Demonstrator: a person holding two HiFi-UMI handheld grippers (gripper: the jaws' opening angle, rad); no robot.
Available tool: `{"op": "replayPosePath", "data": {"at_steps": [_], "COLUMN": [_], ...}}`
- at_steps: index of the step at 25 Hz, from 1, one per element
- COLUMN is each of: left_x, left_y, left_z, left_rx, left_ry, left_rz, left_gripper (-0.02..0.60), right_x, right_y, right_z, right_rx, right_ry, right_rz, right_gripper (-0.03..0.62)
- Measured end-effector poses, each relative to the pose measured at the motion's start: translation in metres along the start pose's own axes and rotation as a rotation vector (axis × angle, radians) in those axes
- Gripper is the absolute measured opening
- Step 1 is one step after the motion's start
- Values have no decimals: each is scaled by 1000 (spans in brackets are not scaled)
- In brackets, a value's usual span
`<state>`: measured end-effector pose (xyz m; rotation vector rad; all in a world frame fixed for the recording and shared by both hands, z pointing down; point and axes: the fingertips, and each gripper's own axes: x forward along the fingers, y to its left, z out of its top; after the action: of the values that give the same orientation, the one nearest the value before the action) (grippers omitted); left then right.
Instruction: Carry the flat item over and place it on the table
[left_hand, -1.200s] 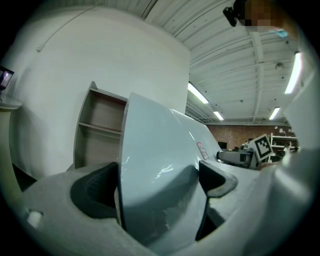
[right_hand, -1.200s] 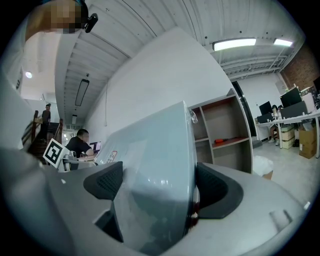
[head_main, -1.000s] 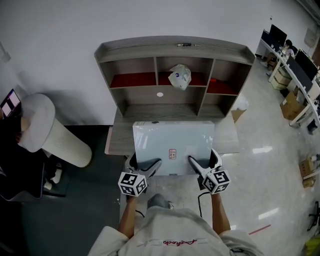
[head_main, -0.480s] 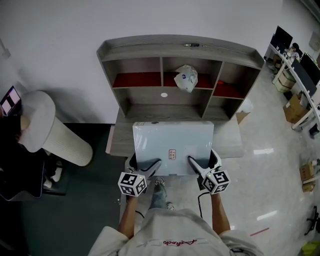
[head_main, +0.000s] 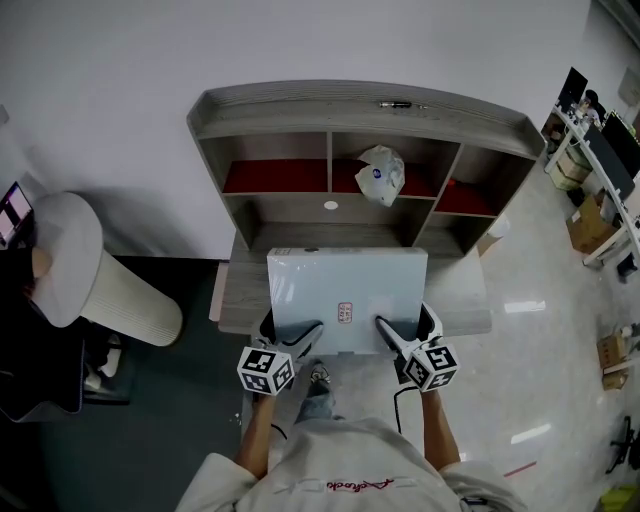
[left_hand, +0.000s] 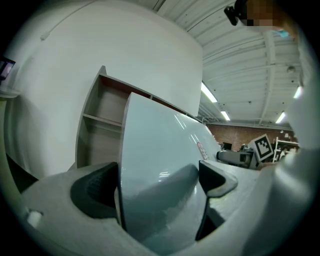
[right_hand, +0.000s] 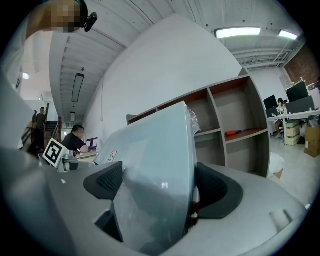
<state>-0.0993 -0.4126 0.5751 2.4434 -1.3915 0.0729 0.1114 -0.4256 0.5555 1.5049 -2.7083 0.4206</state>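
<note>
While you stand at the near edge of the surface (head_main: 236, 292), both of your claws are clenched on the flat item (head_main: 346, 282), a pale blue-grey panel with a glossy face. Your left claw (head_main: 297, 335) bites its near edge towards the left, and your right claw (head_main: 387, 332) bites the same edge towards the right. In each gripper view one jaw presses on either face of the panel. A small red label (head_main: 345, 311) sits on the panel's top face near that edge, between the two claws.

The item lies over the middle of the surface, its far edge close to the foot of the shelf unit (head_main: 360, 108) that stands along the far side. You cannot tell from these views whether the panel touches the surface or is held just above it.

A white bag (head_main: 381, 172) sits in the middle upper compartment of the shelf unit, and the compartments to its left and right have red floors. A thin dark object (head_main: 395, 103) lies on top of the unit.
</note>
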Motion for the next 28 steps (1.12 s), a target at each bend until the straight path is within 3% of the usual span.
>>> {"op": "replayPosePath", "data": {"at_steps": [12, 28], "left_x": [50, 97], "left_y": [57, 96], "left_z": [23, 34], "left_rx": [-19, -27], "left_ry": [19, 43], "left_rz": [-32, -104], "left_gripper": [522, 522], "right_x": [71, 116], "right_y": [-13, -30], "right_z": [13, 18], "right_rx": [1, 5], "right_ry": [17, 19], "right_rz": [-37, -109], "right_gripper": [466, 466]}}
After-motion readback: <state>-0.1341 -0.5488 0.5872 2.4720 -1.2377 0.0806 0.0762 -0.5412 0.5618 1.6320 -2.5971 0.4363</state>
